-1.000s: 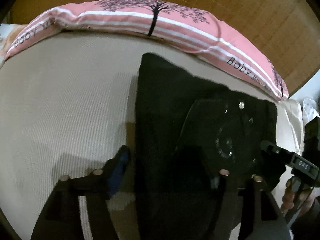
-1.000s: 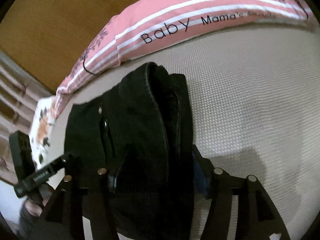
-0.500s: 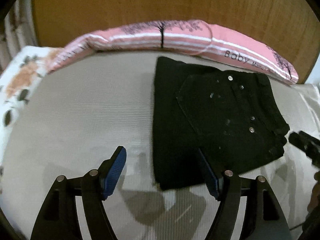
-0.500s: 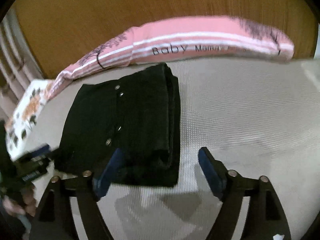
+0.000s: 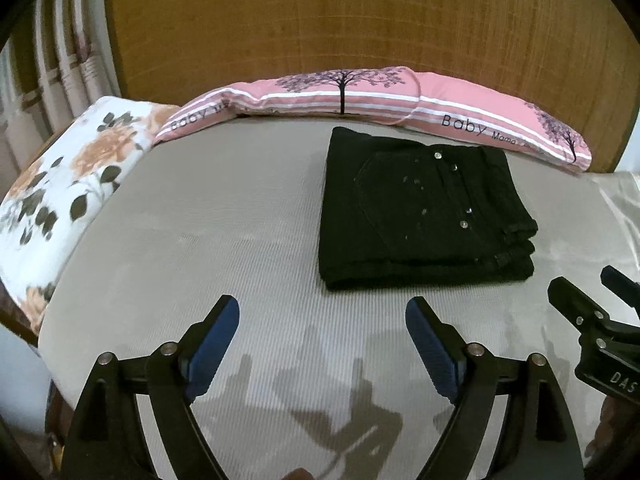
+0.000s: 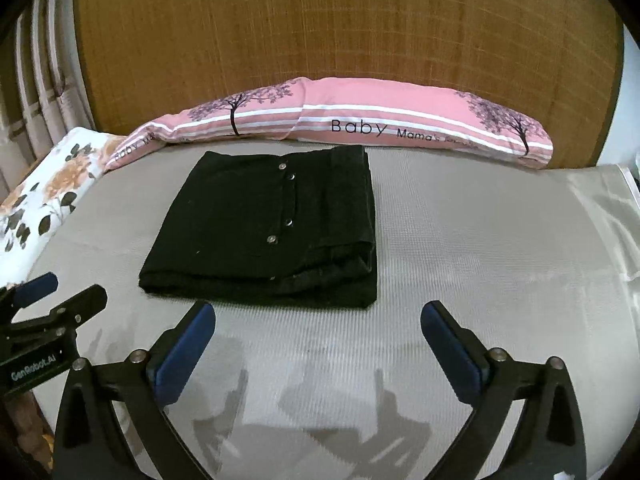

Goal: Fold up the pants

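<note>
Black pants [image 5: 420, 212] [image 6: 272, 232] with metal studs lie folded into a compact stack on the grey mattress [image 5: 200, 220] [image 6: 480, 240], near the pink pillow. My left gripper [image 5: 322, 316] hovers in front of the stack, apart from it, its jaws opening with nothing between the blue pads. My right gripper [image 6: 318, 318] also hangs just short of the stack's near edge, jaws opening wide and empty. Each gripper shows at the edge of the other's view: the right gripper [image 5: 592, 312] and the left gripper [image 6: 60, 308].
A long pink pillow [image 5: 380, 100] [image 6: 340, 128] printed with trees and "Baby" lies along the wooden headboard [image 5: 340, 20] [image 6: 340, 20]. A floral pillow [image 5: 60, 184] [image 6: 44, 184] sits at the left edge, with curtains [image 5: 48, 60] behind it.
Both grippers let go of the pants and drew back and up from the stack, their jaws spreading. The folded pants now lie free and farther off in both views.
</note>
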Demonstrator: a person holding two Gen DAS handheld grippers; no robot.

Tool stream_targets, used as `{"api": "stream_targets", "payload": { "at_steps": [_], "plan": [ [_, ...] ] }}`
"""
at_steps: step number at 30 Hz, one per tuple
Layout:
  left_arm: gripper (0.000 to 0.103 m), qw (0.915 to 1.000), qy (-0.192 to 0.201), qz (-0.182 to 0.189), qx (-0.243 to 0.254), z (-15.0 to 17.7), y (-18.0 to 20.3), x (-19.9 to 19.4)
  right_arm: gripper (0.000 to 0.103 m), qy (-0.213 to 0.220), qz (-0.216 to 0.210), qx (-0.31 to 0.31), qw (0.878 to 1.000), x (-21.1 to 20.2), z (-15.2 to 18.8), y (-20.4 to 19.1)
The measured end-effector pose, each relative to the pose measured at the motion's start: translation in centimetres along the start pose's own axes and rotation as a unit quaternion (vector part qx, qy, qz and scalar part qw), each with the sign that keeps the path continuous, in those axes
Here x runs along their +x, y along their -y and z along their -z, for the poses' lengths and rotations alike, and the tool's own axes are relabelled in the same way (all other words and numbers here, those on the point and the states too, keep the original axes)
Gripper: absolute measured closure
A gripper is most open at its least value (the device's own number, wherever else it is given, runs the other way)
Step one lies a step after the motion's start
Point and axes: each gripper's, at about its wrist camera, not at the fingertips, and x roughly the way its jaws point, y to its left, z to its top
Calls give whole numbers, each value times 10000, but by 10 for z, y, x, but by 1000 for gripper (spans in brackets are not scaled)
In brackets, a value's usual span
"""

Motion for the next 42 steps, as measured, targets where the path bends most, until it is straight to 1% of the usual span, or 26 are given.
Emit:
{"api": "stream_targets", "payload": {
  "at_steps": [8, 16, 37, 42],
  "plan": [
    [17, 9999, 108, -49, 67, 13, 2, -21, 1, -15, -156, 234, 9996, -22, 11, -4],
    [17, 9996, 225, -78, 138, 18, 6, -33, 1, -54, -164, 291, 9994, -30, 16, -8],
    [18, 9999, 93, -83, 67, 27, 6, -28, 1, -88, -143, 274, 9995, -31, 20, -11],
    [18, 9998, 84, -131, 94, 28, 5, -24, 1, -180, -181, 356, 9990, -26, 21, -8]
  ]
}}
